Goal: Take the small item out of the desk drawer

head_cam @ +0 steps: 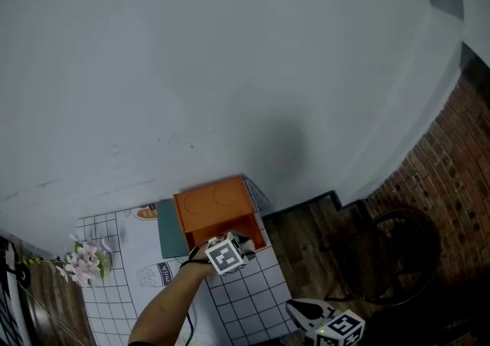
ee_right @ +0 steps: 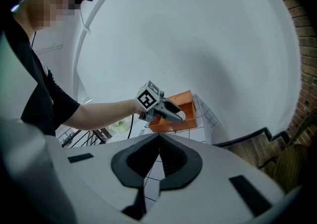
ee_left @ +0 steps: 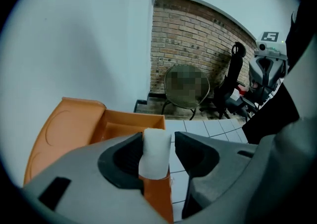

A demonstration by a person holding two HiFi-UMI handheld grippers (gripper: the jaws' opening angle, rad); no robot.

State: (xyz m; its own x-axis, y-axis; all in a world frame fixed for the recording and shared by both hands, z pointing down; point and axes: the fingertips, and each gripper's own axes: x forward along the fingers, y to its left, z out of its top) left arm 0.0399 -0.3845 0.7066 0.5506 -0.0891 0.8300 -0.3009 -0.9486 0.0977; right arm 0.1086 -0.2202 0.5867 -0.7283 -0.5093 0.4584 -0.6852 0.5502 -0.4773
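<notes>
An orange desk box (head_cam: 213,203) stands at the back of the table, its drawer (head_cam: 243,236) pulled out toward me. My left gripper (head_cam: 249,243) hangs over the drawer's front. In the left gripper view a small white item (ee_left: 154,151) stands between the jaws of the left gripper (ee_left: 171,136). It leans on the left pad, a gap separates it from the right pad, and the orange drawer wall (ee_left: 157,193) is right under it. My right gripper (ee_right: 159,136) is held low at the table's near right corner (head_cam: 297,308), jaws together, with nothing in them.
A grid-pattern cloth (head_cam: 249,298) covers the table. Pink flowers (head_cam: 83,262) sit at its left edge and a teal panel (head_cam: 170,231) lies beside the box. A round dark chair (head_cam: 400,254) stands on the wood floor by the brick wall (head_cam: 448,157).
</notes>
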